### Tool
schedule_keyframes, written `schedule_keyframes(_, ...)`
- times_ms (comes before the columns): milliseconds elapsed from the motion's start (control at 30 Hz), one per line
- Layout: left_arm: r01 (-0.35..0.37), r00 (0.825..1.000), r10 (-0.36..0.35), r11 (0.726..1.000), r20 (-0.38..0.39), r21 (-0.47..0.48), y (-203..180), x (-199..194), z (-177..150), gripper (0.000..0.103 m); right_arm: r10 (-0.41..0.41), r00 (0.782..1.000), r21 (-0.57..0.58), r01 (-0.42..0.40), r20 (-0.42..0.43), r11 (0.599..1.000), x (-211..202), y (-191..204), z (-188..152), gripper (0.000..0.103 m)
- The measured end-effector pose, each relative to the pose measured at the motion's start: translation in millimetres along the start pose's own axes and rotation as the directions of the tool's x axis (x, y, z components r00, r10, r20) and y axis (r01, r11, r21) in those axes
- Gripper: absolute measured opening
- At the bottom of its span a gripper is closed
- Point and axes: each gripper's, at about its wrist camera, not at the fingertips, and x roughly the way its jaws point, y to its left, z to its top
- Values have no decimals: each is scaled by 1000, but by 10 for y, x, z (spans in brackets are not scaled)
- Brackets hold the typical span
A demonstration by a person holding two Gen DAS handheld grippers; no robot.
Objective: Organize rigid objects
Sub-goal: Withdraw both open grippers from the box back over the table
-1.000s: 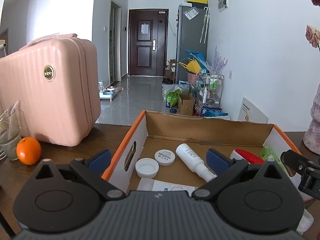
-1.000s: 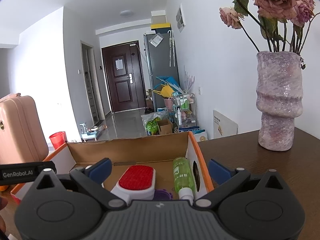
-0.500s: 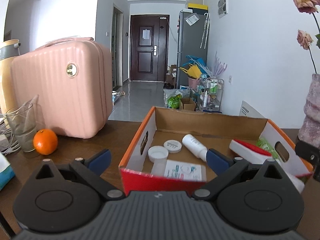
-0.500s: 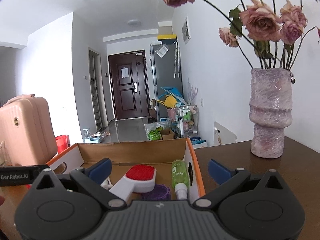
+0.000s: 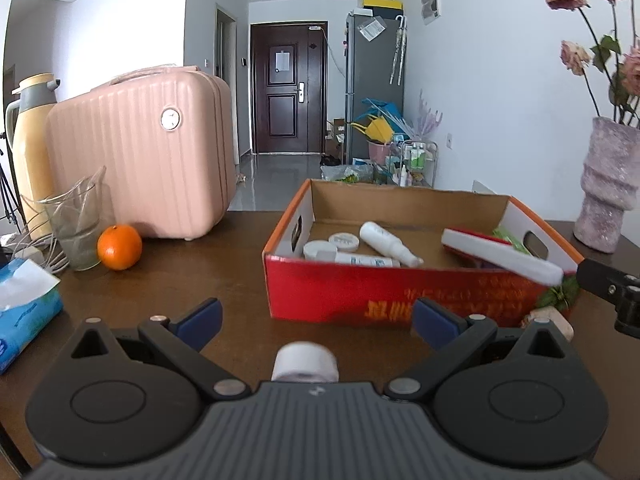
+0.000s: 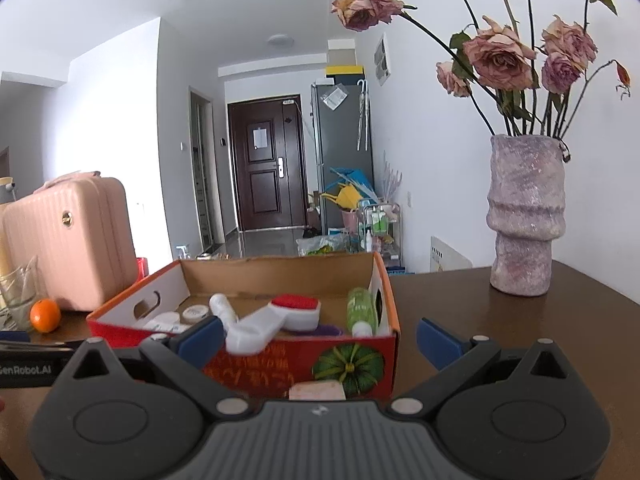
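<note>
The box point(image 5: 400, 292) stands on the table point(image 5: 240, 280), already holding a white bottle point(image 5: 386, 242), two round lids point(image 5: 342, 241), a red-topped brush point(image 5: 500, 252) whose handle overhangs the near wall, and a green bottle point(image 6: 360, 308) against its right wall. Two items lie outside, in front of the box: a small white jar point(image 5: 305, 364) and a pale block point(image 6: 316, 391).

The left gripper point(image 5: 316, 316) is spread wide with the jar between its fingers, close to the gripper body; nothing is pinched. The right gripper point(image 6: 320, 338) is likewise spread and empty, with the block just below it at the foot of the box.

Judgement: the step in hand is picking up a loose item for the box. The jar is round and looks smooth, so a centred, level squeeze would suit, then a lift clear of the near wall and the brush handle.

The left view alone shows the jar, plus the orange point(image 5: 119, 247), glass point(image 5: 78, 228) and suitcase point(image 5: 140, 168) left of the box. The right view alone shows the green bottle clearly and the whole vase point(image 6: 524, 216) right of the box.
</note>
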Motion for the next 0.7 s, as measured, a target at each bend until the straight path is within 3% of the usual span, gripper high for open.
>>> schedule_keyframes(467, 1, 998, -1, 1000, -58, 0, 119, -434, -309, 103, -32, 998, 0, 32, -60, 999, -450, -7, -265, 103)
schedule_keyframes(700, -14, 997, 14, 1000, -76, 6, 121, -469, -383, 103, -52, 996, 34, 54, -71, 998, -434, -105, -297, 103)
